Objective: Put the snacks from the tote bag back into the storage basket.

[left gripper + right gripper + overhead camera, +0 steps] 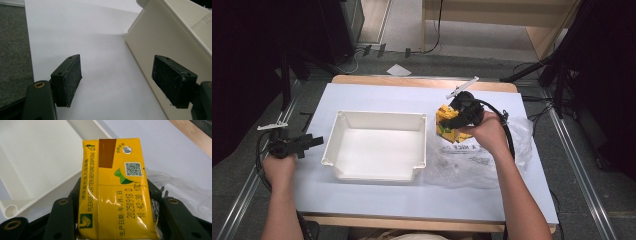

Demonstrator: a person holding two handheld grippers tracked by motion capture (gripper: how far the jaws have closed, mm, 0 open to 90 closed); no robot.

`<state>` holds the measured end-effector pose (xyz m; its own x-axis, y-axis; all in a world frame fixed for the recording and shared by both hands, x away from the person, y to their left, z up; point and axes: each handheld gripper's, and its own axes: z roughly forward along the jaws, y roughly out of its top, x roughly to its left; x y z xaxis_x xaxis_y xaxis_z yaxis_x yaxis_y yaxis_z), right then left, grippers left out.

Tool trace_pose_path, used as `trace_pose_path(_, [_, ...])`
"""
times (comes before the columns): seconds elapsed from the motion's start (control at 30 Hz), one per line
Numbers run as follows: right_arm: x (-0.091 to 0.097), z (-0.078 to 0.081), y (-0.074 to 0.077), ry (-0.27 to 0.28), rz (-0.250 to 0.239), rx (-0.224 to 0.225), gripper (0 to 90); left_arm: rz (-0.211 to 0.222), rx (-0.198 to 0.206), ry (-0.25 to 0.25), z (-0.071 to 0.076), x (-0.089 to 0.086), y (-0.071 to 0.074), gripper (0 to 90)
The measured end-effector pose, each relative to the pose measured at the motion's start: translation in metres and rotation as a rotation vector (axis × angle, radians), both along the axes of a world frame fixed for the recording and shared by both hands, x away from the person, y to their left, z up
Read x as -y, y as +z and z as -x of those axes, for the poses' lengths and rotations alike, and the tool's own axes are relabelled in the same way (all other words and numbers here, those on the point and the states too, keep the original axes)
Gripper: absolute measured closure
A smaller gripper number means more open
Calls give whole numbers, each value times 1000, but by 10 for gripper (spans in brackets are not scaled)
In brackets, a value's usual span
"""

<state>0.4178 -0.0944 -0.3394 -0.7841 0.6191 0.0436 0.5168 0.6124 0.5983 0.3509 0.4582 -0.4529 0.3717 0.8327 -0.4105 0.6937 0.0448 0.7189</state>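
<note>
1. Holding a yellow drink carton (112, 192) clamped between its fingers (62, 220), the right gripper (460, 116) is above the bench (377, 97), just right of the white bin (377, 121).
2. Left gripper (117, 82): fingers (67, 80) spread, nothing between them, at the bench's left edge beside the bin wall (162, 37).
3. Bench surface is white sheet over wood; crumpled clear plastic bag (477, 160) lies right of the bin.
4. Grey carpet floor (582, 165), cables and dark stands around.

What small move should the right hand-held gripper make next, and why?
Probably carry the yellow carton sideways over the white tray. The right hand-held gripper already clamps it beside the tray's rim, above the plastic bag, and the tray looks empty.
</note>
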Motion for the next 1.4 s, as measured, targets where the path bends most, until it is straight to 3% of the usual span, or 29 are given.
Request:
trace_pose_path(0.47, [2,-8,8,3,-10,12,518,-14,5,11,2,-1,2,251])
trace_pose_path(1.07, [-11,-6,16,46,-29,25,518,-2,-14,0,10,-5,0,252])
trace_pose_path(1.4, [-19,-4,21,74,-36,36,518,-19,-28,-16,15,-4,-2,251])
